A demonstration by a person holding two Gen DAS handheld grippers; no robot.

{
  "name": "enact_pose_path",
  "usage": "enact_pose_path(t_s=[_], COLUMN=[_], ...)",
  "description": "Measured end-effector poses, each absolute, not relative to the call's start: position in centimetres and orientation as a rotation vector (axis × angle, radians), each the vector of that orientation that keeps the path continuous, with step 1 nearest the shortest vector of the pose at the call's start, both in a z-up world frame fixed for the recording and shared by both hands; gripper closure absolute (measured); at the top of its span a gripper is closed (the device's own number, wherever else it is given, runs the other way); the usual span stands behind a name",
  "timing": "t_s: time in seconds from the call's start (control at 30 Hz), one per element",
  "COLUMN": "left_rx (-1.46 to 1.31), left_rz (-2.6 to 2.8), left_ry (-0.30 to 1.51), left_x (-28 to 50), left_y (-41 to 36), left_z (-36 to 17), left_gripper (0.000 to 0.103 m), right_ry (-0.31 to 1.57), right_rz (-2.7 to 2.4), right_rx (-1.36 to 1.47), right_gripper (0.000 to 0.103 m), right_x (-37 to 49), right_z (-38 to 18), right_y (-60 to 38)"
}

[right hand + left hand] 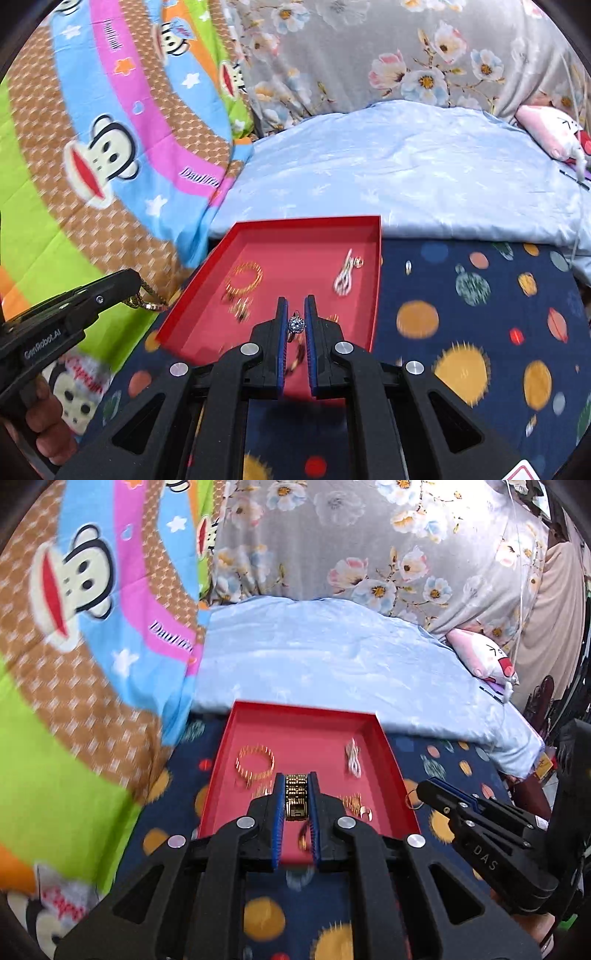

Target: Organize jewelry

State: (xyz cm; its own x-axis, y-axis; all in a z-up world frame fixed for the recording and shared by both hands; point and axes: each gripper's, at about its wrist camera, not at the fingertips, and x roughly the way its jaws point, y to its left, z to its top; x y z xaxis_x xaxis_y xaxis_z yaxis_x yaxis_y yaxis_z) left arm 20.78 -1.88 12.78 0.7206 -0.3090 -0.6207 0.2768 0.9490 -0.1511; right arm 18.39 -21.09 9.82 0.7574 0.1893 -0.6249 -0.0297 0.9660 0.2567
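Observation:
A red tray (258,720) lies on a dark planet-print cloth; it also shows in the right wrist view (314,225). My left gripper (296,779) is shut on a gold link bracelet (296,795) above the tray's near part. My right gripper (296,301) is shut on a ring with a sparkling stone (296,324) over the tray's near edge. In the tray lie a gold beaded bangle (255,762), a silver chain (352,758) and small gold pieces (354,805). In the left wrist view the right gripper (419,794) holds the thin ring at the tray's right edge.
A small ring (408,266) lies on the planet cloth (480,314) right of the tray. A light blue sheet (332,657) lies behind the tray, a monkey-print blanket (74,627) to the left, a pink plush toy (487,657) far right.

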Motion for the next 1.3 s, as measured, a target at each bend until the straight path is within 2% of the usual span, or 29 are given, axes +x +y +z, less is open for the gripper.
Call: enact_pose_path(t_s=[0.2,0.47,0.5,0.57,0.67,1.03,1.3], left_rx=[-0.063,-0.013,-0.015,-0.025,-0.008,0.066,0.079], left_rz=[-0.352,-0.328,-0.326,-0.307,-0.276,-0.204,-0.197], left_ry=[0.743,0.773,0.776,0.760,0.739,0.704,0.739], left_x=[26.9,30.6,30.8,30.9,30.7,26.0,20.5], left_y=[-4.3,-6.7,-6.8,-6.7,-6.6,-5.4,-5.6], left_z=[10.9,7.7,7.4,7.1,7.1,7.6,6.9], left_gripper=[0.092,0.092,0.092,0.090,0.085,0.085,0.084], right_ry=[0.764,0.830,0.825,0.809,0.785,0.749,0.733], right_rz=[0.127,0.137,0.132,0.121,0.105,0.091,0.027], right_rx=[0.303,0.279,0.274,0.263,0.279,0.279,0.225], right_gripper=[0.095,0.094,0.091,0.077,0.073,0.073,0.065], right_x=[24.1,27.7,27.8,27.8,27.4,22.4,16.8], right_z=[7.7,4.8,4.6,4.6,4.7,5.6,5.8], right_y=[-22.7,-22.2,-22.1,-22.1,-22.5,-21.9,-20.5])
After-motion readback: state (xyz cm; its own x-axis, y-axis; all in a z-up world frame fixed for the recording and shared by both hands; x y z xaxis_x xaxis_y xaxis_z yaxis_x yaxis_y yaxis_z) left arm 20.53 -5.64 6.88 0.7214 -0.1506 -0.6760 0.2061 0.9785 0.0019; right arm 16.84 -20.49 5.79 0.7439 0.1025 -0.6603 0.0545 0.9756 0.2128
